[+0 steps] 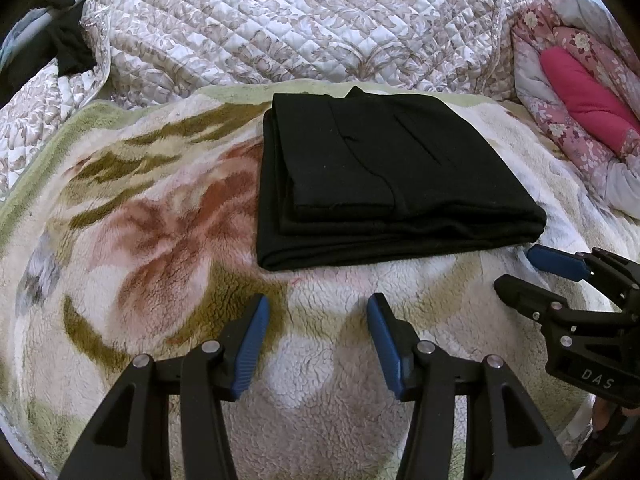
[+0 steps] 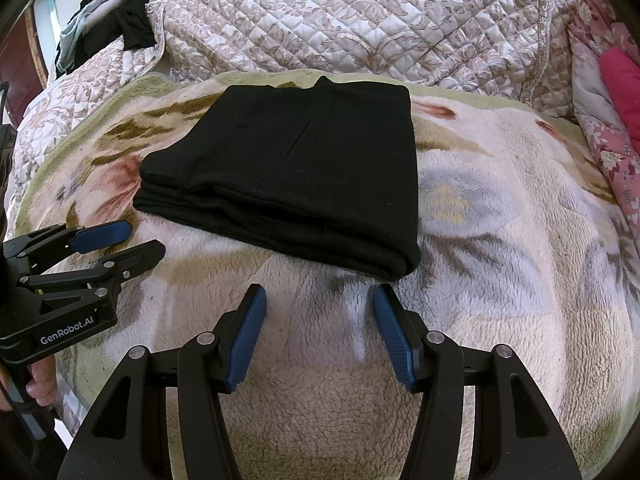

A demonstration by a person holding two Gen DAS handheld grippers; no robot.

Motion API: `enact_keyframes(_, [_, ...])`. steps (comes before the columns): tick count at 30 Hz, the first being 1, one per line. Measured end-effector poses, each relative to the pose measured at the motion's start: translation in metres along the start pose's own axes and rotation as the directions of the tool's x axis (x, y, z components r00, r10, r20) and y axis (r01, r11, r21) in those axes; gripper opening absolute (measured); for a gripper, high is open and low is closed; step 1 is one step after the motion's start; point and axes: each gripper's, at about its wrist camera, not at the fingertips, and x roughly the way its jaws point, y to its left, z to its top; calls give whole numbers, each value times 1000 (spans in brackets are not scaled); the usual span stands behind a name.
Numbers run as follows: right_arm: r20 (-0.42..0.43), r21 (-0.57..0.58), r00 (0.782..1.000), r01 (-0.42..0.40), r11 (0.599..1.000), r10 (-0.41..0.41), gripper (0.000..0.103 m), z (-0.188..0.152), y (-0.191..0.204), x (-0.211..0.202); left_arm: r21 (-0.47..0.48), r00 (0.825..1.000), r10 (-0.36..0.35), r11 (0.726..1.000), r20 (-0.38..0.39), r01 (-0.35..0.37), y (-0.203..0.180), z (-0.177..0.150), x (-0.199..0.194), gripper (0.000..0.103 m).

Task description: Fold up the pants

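Observation:
The black pants [image 1: 384,176] lie folded into a flat rectangular stack on a fleece blanket [image 1: 160,240]; they also show in the right wrist view [image 2: 296,172]. My left gripper [image 1: 318,304] is open and empty, a short way in front of the stack's near edge. My right gripper [image 2: 318,296] is open and empty, just in front of the stack's near right corner. Each gripper shows from the side in the other's view, the right gripper [image 1: 516,266] and the left gripper [image 2: 146,238], both off the pants.
The flowered fleece blanket [image 2: 500,220] covers the bed. A quilted bedspread [image 1: 300,20] lies bunched behind the pants. A pink floral quilt [image 1: 580,92] lies at the right. Dark clothes [image 2: 132,20] hang at the far left.

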Motion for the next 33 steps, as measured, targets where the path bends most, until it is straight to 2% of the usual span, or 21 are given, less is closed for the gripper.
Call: enact_keyframes(33, [2,-1,1000,2,1000,-2,60,0,0,1,4,1000,-1,1000,-5,1,1,1,0,55])
